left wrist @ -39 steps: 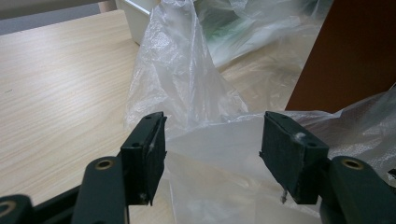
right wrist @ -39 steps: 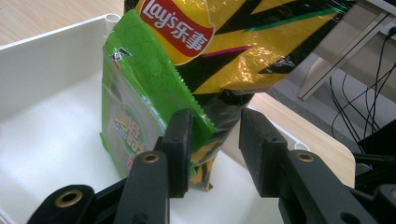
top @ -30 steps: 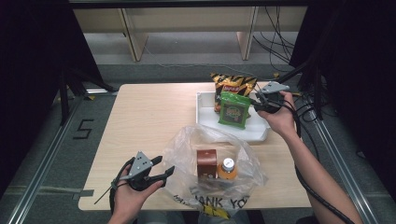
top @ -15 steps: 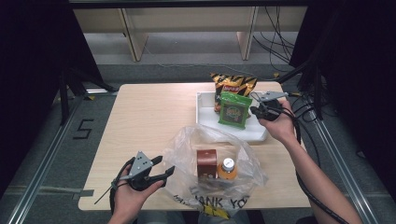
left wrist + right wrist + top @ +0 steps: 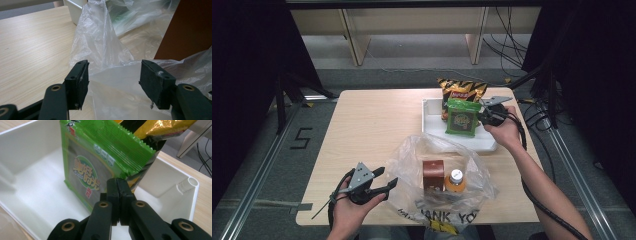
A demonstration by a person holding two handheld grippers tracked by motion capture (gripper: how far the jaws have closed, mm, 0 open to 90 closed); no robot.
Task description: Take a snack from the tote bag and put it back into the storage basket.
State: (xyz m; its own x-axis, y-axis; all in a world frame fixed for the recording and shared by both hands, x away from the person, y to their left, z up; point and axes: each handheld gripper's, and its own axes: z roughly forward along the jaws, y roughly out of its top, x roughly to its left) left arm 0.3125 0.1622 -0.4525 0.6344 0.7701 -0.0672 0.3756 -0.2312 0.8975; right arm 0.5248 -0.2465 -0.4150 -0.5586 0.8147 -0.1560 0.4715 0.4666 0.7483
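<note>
Since a second ago the right hand-held gripper (image 5: pixel 482 116) has sunk toward the white plastic tray (image 5: pixel 432 131), and its jaws have just been closing; they now stand pressed together, pinching the edge of the green foil snack packet (image 5: pixel 93 167), which stands upright in the tray directly ahead of them. A yellow and black crisp bag (image 5: pixel 460 90) leans just beyond the packet. The left hand-held gripper (image 5: pixel 383 181) rests low over the wooden surface (image 5: pixel 377 125), jaws spread, with the clear plastic bag (image 5: pixel 105 52) between and ahead of its pads, a brown box (image 5: pixel 433 173) and an orange-capped bottle (image 5: pixel 455 181) inside
</note>
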